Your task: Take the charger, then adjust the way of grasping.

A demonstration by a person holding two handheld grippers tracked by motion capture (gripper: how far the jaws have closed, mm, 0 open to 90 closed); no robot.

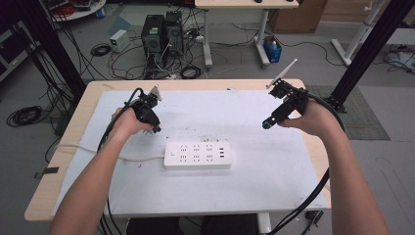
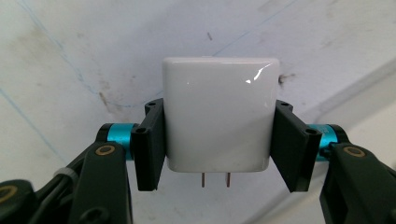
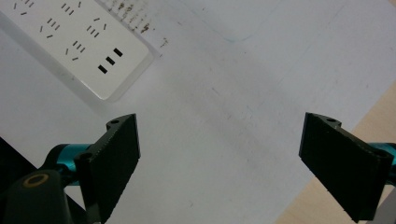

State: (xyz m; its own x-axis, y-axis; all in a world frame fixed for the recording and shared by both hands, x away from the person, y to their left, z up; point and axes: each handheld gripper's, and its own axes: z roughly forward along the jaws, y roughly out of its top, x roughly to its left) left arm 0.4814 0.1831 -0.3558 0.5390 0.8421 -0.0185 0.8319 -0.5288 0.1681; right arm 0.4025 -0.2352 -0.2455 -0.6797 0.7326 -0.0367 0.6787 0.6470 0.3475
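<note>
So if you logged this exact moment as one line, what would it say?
left gripper: shut on white plug adapter | right gripper: open, holding nothing | power strip: on table, nothing plugged in

Behind the far edge of my desk (image 1: 303, 147) I see two black computer towers (image 1: 161, 33), tangled cables (image 1: 122, 61) and a blue box (image 1: 272, 50) on the floor.

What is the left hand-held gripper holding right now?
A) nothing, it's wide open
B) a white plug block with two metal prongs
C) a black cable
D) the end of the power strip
B: in the left gripper view the left hand-held gripper has its jaws pressed against both sides of a white plug block, two prongs showing beneath it.
</note>
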